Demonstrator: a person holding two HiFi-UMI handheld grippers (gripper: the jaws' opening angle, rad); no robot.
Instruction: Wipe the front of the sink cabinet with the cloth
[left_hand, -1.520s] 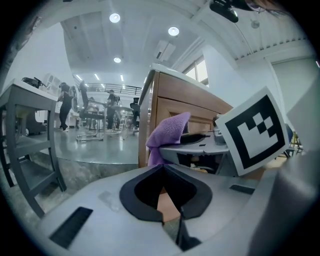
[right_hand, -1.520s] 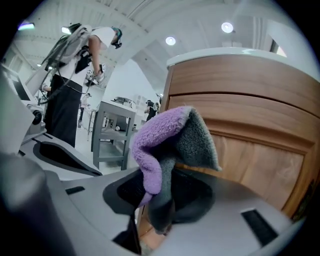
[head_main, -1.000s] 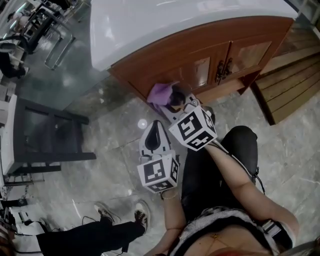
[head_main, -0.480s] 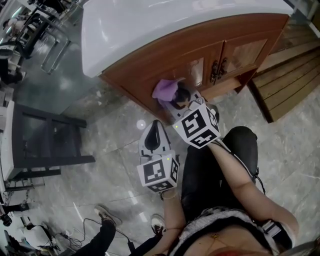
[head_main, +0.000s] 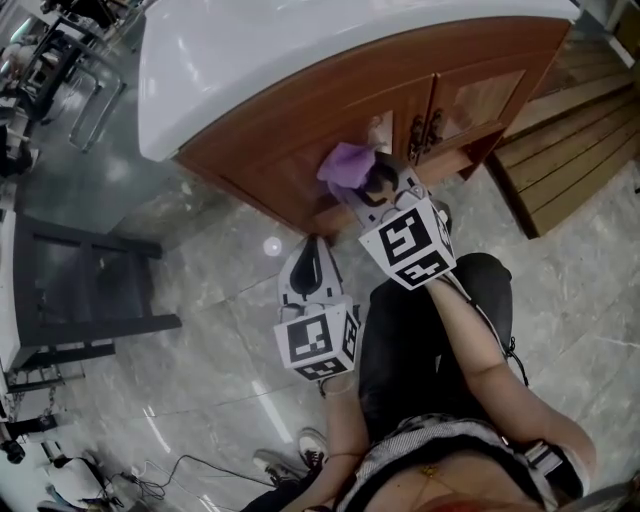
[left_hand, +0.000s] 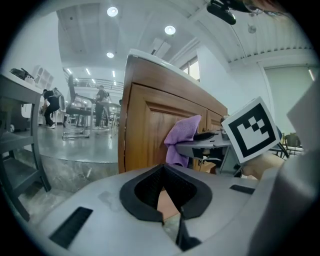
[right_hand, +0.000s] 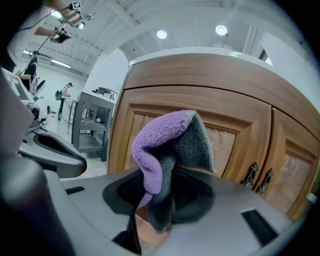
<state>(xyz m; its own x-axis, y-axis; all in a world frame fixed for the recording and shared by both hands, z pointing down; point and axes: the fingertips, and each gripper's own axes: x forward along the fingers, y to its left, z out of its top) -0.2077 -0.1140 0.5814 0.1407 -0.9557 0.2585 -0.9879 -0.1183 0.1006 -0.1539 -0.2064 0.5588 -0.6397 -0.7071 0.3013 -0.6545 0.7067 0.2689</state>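
Head view: the right gripper (head_main: 376, 188) is clamped on a fuzzy purple-and-grey cloth (head_main: 347, 162) and holds it up against the front of the brown wooden sink cabinet (head_main: 280, 135), on the left door panel, just left of the pair of dark metal door handles (head_main: 421, 128). The cabinet carries a white surface (head_main: 300, 50). The left gripper (head_main: 311, 250) hangs lower, over the grey marble floor (head_main: 200, 320) and apart from the cabinet. A dark metal frame (head_main: 90, 290) stands well to the left, and a slatted wooden platform (head_main: 570, 150) lies to the right.

Left gripper view: the left gripper (left_hand: 163, 172) has its jaws together, with nothing between them. Beyond it, the cloth (left_hand: 181, 140) droops from the right gripper (left_hand: 205, 136) at the cabinet (left_hand: 145, 130) front.

Right gripper view: the cloth (right_hand: 160, 145) stands folded between the right gripper's (right_hand: 162, 182) jaws, purple face to the left and grey face to the right, its top bunched just before the door panel. The handles (right_hand: 257, 180) show at the right.
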